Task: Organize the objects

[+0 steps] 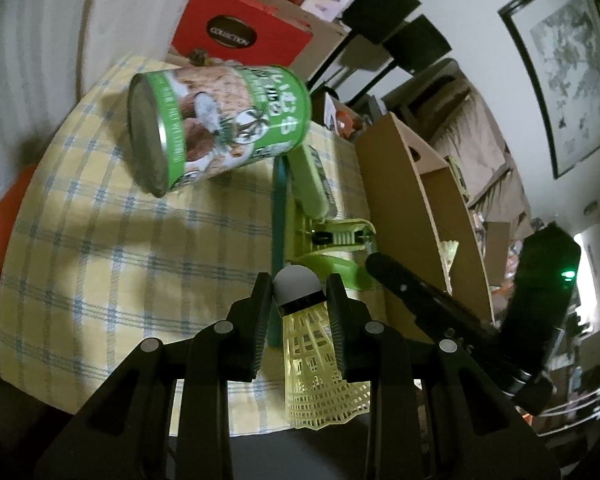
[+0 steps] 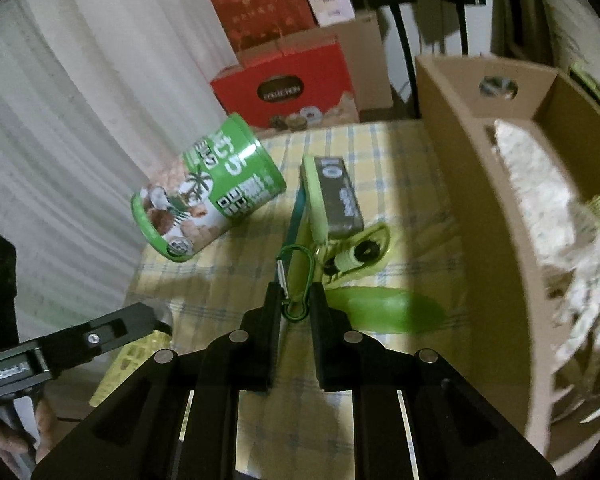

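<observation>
My left gripper point(image 1: 299, 286) is shut on a yellow plastic shuttlecock point(image 1: 316, 364), gripping it at the black band under its white head. My right gripper point(image 2: 295, 300) is shut on the lower end of a green carabiner point(image 2: 297, 276) with a silver gate. On the plaid tablecloth point(image 1: 100, 240) beyond lie a tipped green can point(image 2: 208, 196), a green pack point(image 2: 332, 196), a teal band point(image 2: 298, 216) and a lime clip point(image 2: 356, 256). The same can point(image 1: 220, 124), pack point(image 1: 310, 184) and clip point(image 1: 340, 236) show in the left wrist view.
An open cardboard box point(image 2: 480, 168) stands on the right with a white cloth point(image 2: 540, 200) inside; it is also in the left wrist view point(image 1: 420, 208). A flat green piece point(image 2: 388, 308) lies by the box. Red gift boxes point(image 2: 288, 84) and a white curtain point(image 2: 80, 140) stand behind.
</observation>
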The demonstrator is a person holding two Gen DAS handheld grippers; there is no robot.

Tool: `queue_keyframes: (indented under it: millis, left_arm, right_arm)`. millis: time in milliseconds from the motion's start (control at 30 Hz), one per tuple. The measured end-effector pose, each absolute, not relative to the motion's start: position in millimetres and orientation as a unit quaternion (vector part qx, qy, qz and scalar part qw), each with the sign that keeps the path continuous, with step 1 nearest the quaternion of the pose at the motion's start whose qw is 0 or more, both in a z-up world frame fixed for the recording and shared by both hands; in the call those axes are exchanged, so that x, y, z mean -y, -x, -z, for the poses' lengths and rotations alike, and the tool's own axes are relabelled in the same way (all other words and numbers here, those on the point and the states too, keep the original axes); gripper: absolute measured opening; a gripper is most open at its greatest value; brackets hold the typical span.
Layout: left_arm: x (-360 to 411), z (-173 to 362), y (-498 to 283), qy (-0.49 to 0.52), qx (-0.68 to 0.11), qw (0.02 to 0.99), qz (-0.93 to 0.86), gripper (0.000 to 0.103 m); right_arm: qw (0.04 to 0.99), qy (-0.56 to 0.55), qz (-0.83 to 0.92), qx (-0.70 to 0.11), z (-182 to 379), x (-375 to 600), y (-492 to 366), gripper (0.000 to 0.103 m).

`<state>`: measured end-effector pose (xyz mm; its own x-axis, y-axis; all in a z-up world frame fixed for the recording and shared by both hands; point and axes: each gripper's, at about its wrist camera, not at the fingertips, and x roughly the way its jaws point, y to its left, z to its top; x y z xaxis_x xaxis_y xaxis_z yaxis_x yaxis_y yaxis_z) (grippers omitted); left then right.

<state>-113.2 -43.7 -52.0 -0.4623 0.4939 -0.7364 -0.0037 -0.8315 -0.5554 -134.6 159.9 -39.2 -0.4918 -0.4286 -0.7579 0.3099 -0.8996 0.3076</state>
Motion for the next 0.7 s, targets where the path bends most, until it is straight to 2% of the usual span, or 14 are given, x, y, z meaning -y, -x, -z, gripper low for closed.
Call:
queue_keyframes:
  millis: [533, 700]
  left_arm:
    - [-12, 10, 101, 0.431, 0.116, 0.132, -0.885, 0.025]
    - [-29, 1, 99, 0.417, 0.097, 0.134, -0.894, 0.025]
  right_arm:
    - [0.183, -0.394, 0.901, 0.009, -7, -187, 108, 0.013]
    - [0.172, -0.383, 0.907, 0.003, -15, -198, 103, 0.013]
